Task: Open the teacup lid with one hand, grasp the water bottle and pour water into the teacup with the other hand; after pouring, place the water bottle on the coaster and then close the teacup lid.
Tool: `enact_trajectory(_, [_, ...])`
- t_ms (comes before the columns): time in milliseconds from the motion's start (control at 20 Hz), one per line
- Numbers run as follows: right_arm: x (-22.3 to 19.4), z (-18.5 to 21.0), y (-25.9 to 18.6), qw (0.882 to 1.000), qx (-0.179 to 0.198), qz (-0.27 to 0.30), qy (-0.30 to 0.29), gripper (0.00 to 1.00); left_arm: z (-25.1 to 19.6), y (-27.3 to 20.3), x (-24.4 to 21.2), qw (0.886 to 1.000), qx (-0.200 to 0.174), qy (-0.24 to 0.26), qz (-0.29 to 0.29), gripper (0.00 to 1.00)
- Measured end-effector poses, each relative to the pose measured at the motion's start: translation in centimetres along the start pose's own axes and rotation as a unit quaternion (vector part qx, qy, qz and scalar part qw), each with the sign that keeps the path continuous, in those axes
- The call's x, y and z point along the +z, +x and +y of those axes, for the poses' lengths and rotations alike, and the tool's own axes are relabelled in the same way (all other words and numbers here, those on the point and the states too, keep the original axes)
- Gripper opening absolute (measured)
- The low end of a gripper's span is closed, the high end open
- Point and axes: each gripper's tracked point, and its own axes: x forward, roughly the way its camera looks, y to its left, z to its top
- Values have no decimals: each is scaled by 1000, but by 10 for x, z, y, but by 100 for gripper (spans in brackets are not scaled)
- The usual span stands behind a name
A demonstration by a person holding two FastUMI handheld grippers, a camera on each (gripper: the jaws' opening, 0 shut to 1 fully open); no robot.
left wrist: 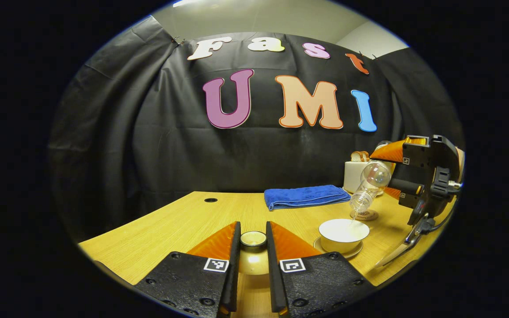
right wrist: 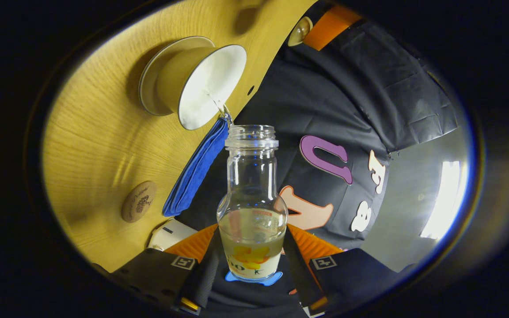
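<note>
The left gripper (left wrist: pixel 253 247) clamps the teacup lid (left wrist: pixel 253 239) above the table (left wrist: pixel 170 225). The right gripper (right wrist: pixel 251 260) grips the tilted, part-full water bottle (right wrist: pixel 252 207), whose mouth streams water into the open teacup (left wrist: pixel 343 234) near the coaster (right wrist: pixel 138 201).

Table (left wrist: pixel 170 225): towel (left wrist: pixel 305 196), coaster (left wrist: pixel 365 215), saucer (left wrist: pixel 351 254).

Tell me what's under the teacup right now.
The teacup sits on a saucer, its rim showing around the base, on the table. The saucer's middle is covered by the cup. The coaster lies apart, behind it.
</note>
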Motion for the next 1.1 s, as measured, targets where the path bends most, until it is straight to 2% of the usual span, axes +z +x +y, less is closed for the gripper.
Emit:
enact_trajectory(450, [4, -9, -2, 999, -30, -21, -36, 79, 1, 0, 1, 1000, 3, 0, -1, 27])
enact_trajectory(700, [9, -4, -3, 999, -28, -23, -36, 80, 0, -2, 1, 1000, 3, 1, -1, 27])
enact_trajectory(800, [8, 9, -5, 1000, 1, -16, 18, 77, 0, -2, 0, 1000, 4, 1, -1, 27])
enact_trajectory(900, [6, 21, -9, 996, 23, -4, 89, 77, 0, -3, 1, 1000, 4, 1, -1, 27])
enact_trajectory(1000, [8, 24, -15, 989, 33, 1, 143, 80, -1, -4, 1, 1000, 4, 1, -1, 27])
enact_trajectory(1100, [10, 38, -19, 978, 58, 11, 202, 77, -1, -4, 2, 1000, 4, 1, -2, 27])
